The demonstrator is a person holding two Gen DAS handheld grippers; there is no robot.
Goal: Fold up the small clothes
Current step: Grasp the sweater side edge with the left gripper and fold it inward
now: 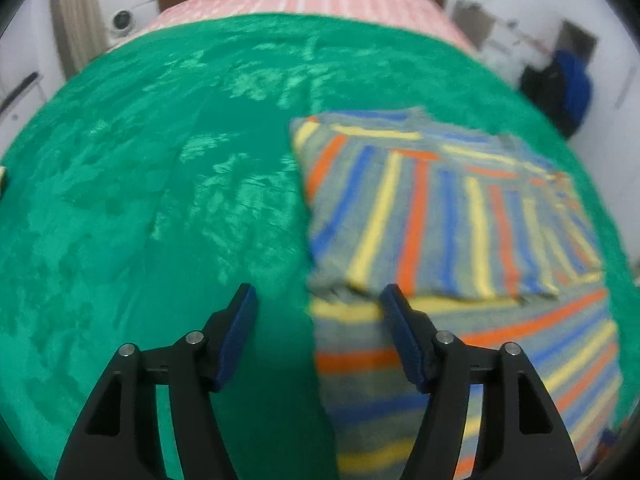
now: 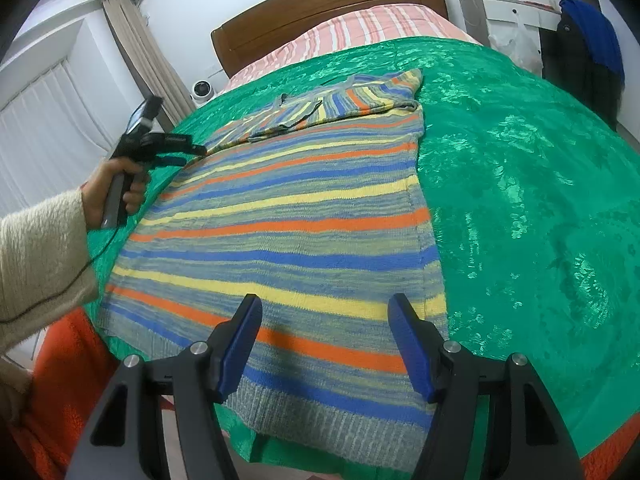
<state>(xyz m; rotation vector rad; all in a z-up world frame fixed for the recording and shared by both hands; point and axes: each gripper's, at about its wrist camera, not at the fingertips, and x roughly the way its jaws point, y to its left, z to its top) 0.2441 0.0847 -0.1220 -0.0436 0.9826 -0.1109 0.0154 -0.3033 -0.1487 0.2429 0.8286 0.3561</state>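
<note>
1. Striped knit sweater (image 2: 280,216) spread flat on green bedspread (image 2: 520,160), hem at the near edge of the bed, one sleeve (image 2: 352,98) folded across the chest.
2. Left hand-held gripper (image 1: 316,296) apart, empty, straddling the sweater's side edge; view blurred.
3. Right hand-held gripper (image 2: 324,308) apart, empty, poised over the hem.
4. Cream sleeve (image 2: 40,248) at left.

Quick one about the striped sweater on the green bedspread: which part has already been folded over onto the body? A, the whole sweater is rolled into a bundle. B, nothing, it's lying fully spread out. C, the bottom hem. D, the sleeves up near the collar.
D: on the striped sweater, the sleeves lie folded across the chest near the collar, while the ribbed hem still lies flat on the green bedspread.
</note>
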